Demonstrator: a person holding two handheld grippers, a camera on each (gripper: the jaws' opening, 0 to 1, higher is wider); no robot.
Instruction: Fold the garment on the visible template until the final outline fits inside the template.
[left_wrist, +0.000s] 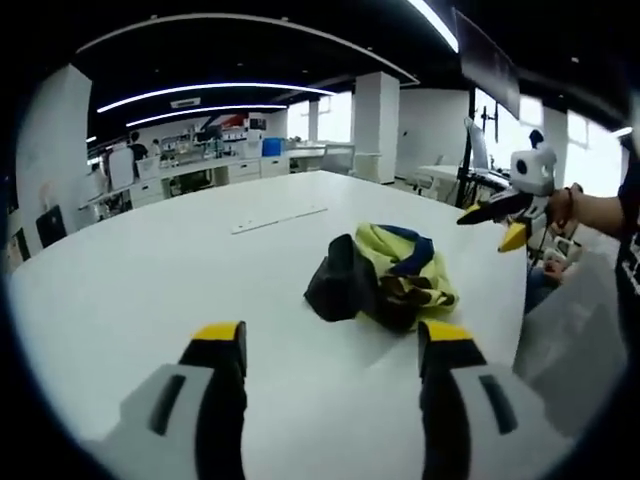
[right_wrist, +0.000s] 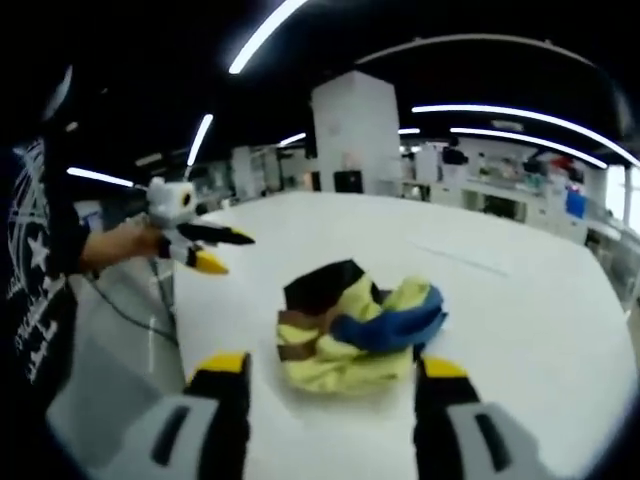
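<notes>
One crumpled yellow, blue and black garment (left_wrist: 385, 277) lay on the white worktop (left_wrist: 150, 290) in a bright lab with ceiling light strips (left_wrist: 200, 92). Left claw (left_wrist: 333, 345) and right claw (right_wrist: 333, 372) hovered before it, both spread apart, grasping nothing.

Bare white table (left_wrist: 150, 270) all around the crumpled garment (left_wrist: 385, 275).
</notes>
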